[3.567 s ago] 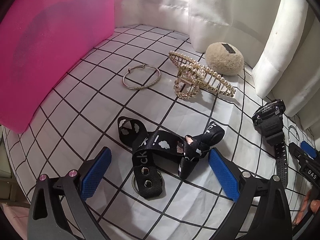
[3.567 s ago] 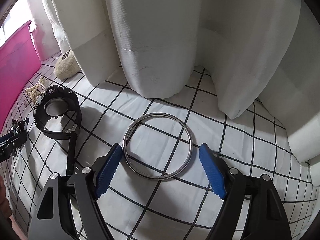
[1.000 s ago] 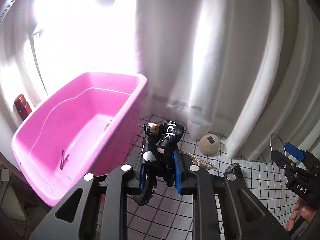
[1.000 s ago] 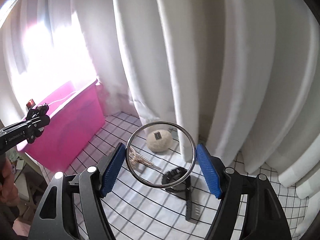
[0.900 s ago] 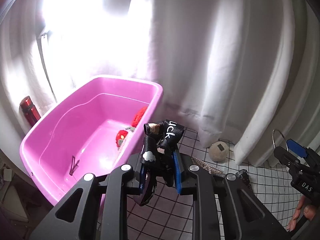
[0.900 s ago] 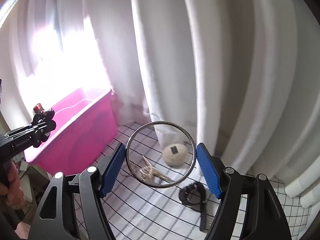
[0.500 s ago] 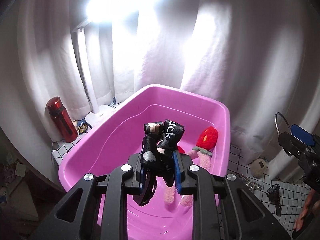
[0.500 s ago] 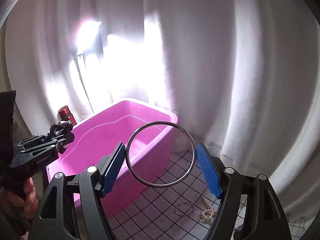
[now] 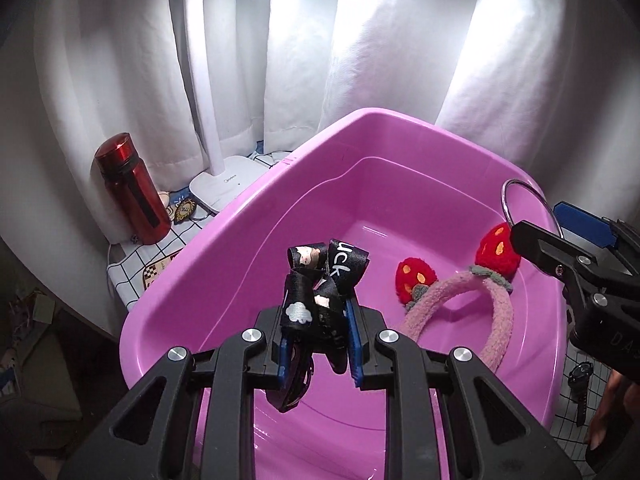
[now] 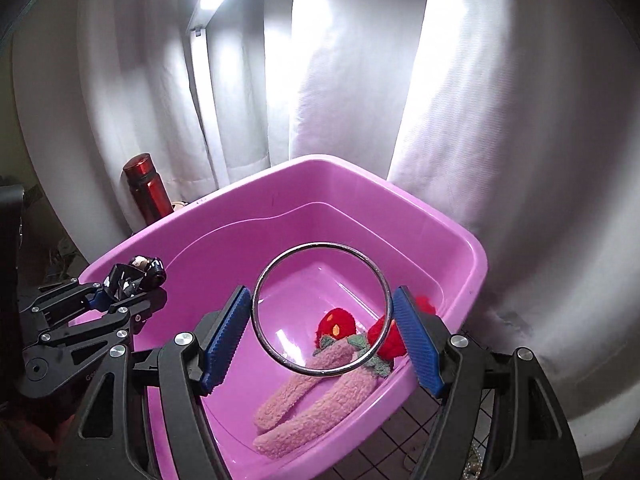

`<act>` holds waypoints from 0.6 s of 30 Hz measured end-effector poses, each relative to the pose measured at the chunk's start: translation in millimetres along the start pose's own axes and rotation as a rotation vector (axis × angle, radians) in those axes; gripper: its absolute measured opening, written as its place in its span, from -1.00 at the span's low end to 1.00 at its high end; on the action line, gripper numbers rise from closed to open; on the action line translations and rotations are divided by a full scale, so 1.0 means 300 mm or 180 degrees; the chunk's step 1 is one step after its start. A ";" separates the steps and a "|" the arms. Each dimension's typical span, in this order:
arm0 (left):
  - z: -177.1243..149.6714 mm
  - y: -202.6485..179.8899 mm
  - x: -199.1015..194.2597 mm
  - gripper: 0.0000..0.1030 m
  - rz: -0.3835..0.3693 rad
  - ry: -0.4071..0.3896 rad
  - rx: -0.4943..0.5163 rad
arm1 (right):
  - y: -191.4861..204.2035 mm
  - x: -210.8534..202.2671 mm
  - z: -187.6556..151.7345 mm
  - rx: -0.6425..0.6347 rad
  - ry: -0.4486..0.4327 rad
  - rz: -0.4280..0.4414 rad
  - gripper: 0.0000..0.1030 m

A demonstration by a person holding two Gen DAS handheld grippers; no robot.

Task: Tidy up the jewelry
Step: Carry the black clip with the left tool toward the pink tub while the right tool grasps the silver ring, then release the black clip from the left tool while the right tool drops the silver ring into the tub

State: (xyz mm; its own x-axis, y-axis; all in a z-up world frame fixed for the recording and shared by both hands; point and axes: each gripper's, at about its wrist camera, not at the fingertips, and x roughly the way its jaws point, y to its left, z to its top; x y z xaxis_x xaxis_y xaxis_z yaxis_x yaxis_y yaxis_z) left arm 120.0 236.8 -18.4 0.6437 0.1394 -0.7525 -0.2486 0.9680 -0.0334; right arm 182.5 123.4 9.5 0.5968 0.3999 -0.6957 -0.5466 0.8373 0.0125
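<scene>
My left gripper [image 9: 318,340] is shut on a black printed strap [image 9: 320,280] and holds it above the near left part of the pink tub [image 9: 400,128]. My right gripper [image 10: 322,340] is shut on a silver ring [image 10: 384,292] and holds it upright above the tub's near right side [image 10: 476,280]. The ring also shows in the left wrist view [image 9: 508,192], and the left gripper with the strap shows in the right wrist view [image 10: 132,280]. A pink plush headband with red strawberries [image 9: 460,288] lies in the tub, and it also shows in the right wrist view [image 10: 320,384].
A red bottle [image 9: 132,192] and a white lamp base [image 9: 224,184] stand on the checked cloth behind the tub's left side. White curtains hang behind. A black watch [image 9: 580,380] lies on the cloth right of the tub.
Both grippers have moved left and forward, from beside the tub to above it, each still holding its item. The headband in the tub is now close below.
</scene>
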 end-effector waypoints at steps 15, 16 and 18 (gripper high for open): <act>0.017 0.031 0.042 -0.43 0.0041 0.0141 -0.0037 | -0.018 0.111 -0.009 0.0087 0.0216 -0.0192 0.37; 0.016 0.031 0.043 -0.35 0.0053 0.0149 -0.0041 | -0.022 0.112 -0.008 0.0103 0.0218 -0.0223 0.37; 0.016 0.034 0.038 -0.27 0.0058 0.0147 -0.0049 | -0.035 0.113 -0.009 0.0173 0.0244 -0.0247 0.38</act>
State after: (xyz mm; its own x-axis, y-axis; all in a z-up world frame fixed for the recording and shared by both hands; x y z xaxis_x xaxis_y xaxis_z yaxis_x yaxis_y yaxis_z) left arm 128.4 249.3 -24.2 0.6048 0.1468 -0.7827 -0.2714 0.9620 -0.0293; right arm 206.8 127.3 -16.2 0.5883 0.3052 -0.7489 -0.4666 0.8844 -0.0062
